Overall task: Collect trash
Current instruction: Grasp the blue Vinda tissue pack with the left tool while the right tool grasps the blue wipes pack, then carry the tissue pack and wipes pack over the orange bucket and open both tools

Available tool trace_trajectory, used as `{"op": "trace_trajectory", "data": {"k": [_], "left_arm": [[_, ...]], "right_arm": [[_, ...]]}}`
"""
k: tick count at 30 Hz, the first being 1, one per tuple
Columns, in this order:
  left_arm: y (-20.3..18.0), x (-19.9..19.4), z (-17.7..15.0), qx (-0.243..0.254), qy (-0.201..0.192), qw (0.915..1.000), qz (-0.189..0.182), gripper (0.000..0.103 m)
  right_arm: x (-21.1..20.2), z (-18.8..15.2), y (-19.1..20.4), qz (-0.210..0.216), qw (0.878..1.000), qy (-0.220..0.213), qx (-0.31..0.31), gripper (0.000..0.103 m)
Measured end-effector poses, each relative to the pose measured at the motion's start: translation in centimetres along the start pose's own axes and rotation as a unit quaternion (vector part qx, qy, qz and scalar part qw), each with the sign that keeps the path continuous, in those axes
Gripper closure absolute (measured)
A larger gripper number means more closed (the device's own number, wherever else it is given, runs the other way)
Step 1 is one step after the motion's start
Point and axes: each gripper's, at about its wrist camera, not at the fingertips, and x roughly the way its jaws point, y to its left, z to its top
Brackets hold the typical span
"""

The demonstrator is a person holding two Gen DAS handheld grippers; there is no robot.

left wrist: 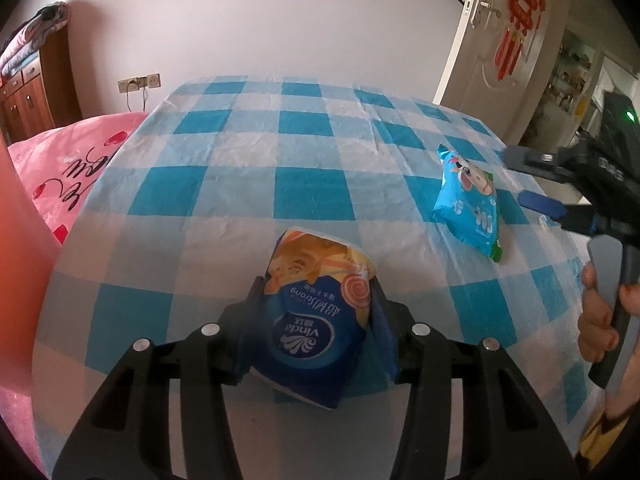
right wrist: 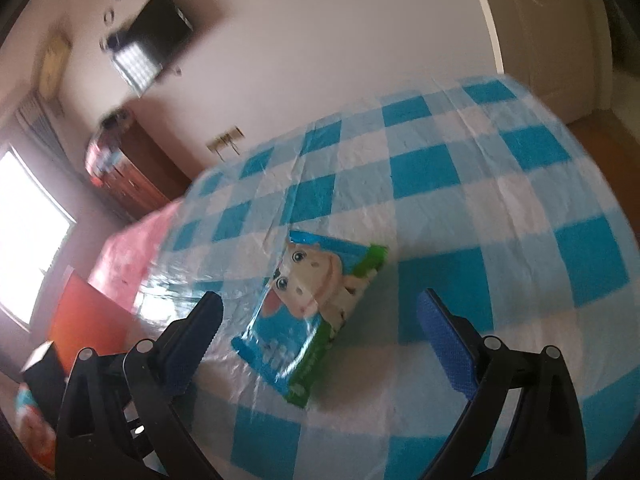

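Observation:
My left gripper [left wrist: 318, 304] is shut on a blue and orange Vinda tissue pack [left wrist: 316, 312] and holds it over the blue-and-white checked tablecloth [left wrist: 240, 168]. A blue snack packet with a cartoon cow [left wrist: 470, 204] lies flat on the cloth to the right. In the right wrist view the same packet [right wrist: 310, 316] lies between and just ahead of my right gripper's [right wrist: 320, 308] spread fingers. The right gripper is open and empty; it also shows in the left wrist view [left wrist: 532, 180], beside the packet.
An orange-red object [left wrist: 16, 248] stands at the left, also seen in the right wrist view [right wrist: 88, 316]. A pink bedspread [left wrist: 68, 168] lies beyond the table's left edge. A white door [left wrist: 496, 40] stands open at the back right.

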Motion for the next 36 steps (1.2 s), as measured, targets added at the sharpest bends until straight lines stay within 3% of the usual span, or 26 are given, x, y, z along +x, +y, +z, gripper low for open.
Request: {"op": "trace_trajectory", "data": {"k": [7, 10, 18, 19, 23, 36], "left_arm": [[0.4, -0.1, 0.1, -0.01, -0.002, 0.9999, -0.013, 0.053], [0.6, -0.1, 0.1, -0.015, -0.003, 0.9997, -0.02, 0.053], [1.4, -0.2, 0.1, -0.033, -0.002, 0.9989, -0.034, 0.056], [1.4, -0.3, 0.1, -0.034, -0.001, 0.9988, -0.035, 0.056], [2.1, -0.6, -0.1, -0.045, -0.001, 0.9981, -0.043, 0.058], [3.7, -3.0, -0.2, -0.069, -0.03, 0.9945, -0.072, 0.059]], "right_arm": [[3.0, 0.2, 2.1, -0.051, 0.998, 0.023, -0.033, 0.008], [3.7, 0.2, 2.5, -0.07, 0.997, 0.026, -0.037, 0.022], [4.9, 0.0, 3.1, -0.108, 0.992, 0.026, -0.052, 0.04], [4.9, -0.1, 3.2, -0.109, 0.992, 0.023, -0.057, 0.049], [4.6, -0.5, 3.6, -0.112, 0.991, 0.012, -0.067, 0.054], [1.8, -1.4, 4.1, -0.085, 0.995, -0.012, -0.05, 0.063]]}}
